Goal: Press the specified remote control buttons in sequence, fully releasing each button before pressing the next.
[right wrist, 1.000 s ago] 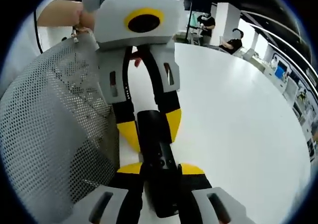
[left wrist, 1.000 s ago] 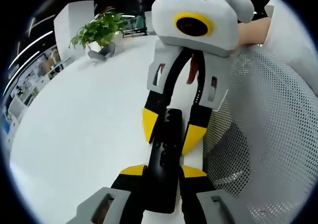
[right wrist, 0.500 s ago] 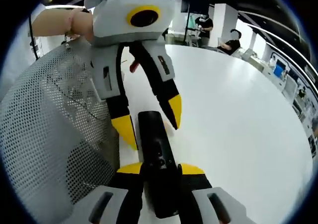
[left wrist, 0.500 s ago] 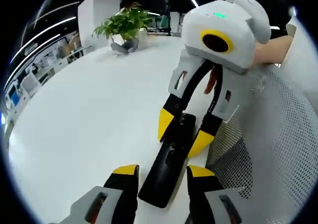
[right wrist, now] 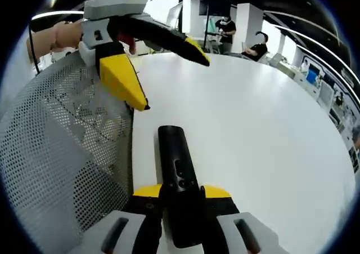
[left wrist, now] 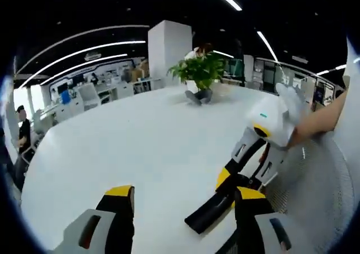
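- Lying on the white bench (right wrist: 270,130), the black remote (right wrist: 177,178) is clamped by the right tongs (right wrist: 181,193)
- Left tongs (left wrist: 183,196) gape wide, raised clear
- Risk: a skewed descent could hit the wrong button

Black remote, yellow-tipped grippers, white table.

The remote (right wrist: 179,189) is glossy black, its buttons the same black. The right gripper (right wrist: 181,193) has yellow tips on black jaws, with grey mounts below; seen in the left gripper view, its body is white with a small green light. The left gripper (right wrist: 169,68) has the same white body, black jaws and yellow tips, plus a yellow ring round its dark lens. The table (right wrist: 264,130) is plain white. The mesh (right wrist: 62,152) is pale grey, dotted with small dark holes. The plant (left wrist: 199,71) has green leaves.
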A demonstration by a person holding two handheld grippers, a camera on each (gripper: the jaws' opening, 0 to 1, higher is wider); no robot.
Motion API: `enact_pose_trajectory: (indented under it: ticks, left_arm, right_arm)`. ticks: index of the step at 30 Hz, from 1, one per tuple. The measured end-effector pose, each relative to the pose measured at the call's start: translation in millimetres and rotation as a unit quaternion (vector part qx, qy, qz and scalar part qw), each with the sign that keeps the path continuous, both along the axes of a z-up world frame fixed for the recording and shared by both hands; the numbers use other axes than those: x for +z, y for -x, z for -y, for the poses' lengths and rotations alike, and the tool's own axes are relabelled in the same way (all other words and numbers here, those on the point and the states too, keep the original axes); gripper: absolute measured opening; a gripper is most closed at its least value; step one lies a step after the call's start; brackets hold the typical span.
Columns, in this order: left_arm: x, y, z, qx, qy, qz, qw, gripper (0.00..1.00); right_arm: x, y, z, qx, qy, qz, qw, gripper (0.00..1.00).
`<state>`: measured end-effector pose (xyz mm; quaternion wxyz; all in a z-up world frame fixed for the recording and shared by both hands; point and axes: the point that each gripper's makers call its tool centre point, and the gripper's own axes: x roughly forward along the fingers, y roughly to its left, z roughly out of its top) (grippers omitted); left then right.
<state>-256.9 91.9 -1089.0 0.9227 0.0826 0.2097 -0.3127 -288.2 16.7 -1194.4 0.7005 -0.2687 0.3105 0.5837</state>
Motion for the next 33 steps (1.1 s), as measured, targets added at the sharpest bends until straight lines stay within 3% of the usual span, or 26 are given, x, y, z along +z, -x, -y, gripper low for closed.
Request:
enact_pose_trajectory:
  ticks: [6,10,13,15,17,19,31,33]
  left_arm:
    - [31.2,-7.8,-9.2,0.035,0.044,0.079,0.9953,0.98]
    - [44.0,-8.9,-16.2,0.06,0.098,0.097,0.9886,1.0]
    - [46.4,-10.5,-26.4,0.105,0.148,0.07,0.9809,1.0]
    - [54.5,-11.1,-26.8,0.105,0.168,0.083,0.9766,1.0]
    - [65.5,-10.4,-29.9,0.104,0.152,0.127,0.9747,1.0]
    - [73.2,-7.5,-28.5,0.102,0.159,0.146,0.971,1.0]
    - [75.6,-11.7,-40.5,0.123,0.18,0.146,0.9649,1.0]
    - [76.1,-13.2,-43.7,0.127,0.185,0.145,0.9635,1.0]
  right_arm:
    - [-0.1,0.0,-0.4,-0.005,-0.003,-0.001,1.0,0.23]
    - [-0.2,-0.4,-0.4,-0.008,-0.005,-0.002,1.0,0.23]
    - [0.1,-0.4,-0.5,-0.01,-0.007,-0.002,0.9999,0.23]
    - [-0.1,-0.5,-0.6,-0.013,-0.007,-0.001,0.9999,0.23]
    - [-0.2,-0.4,-0.8,-0.015,-0.005,-0.001,0.9999,0.23]
    - [-0.3,-0.5,-0.9,-0.019,-0.003,-0.001,0.9998,0.23]
    - [0.7,-0.5,5.6,-0.044,0.026,-0.024,0.9984,0.22]
    - [-0.2,-1.2,7.0,-0.03,0.04,-0.019,0.9986,0.22]
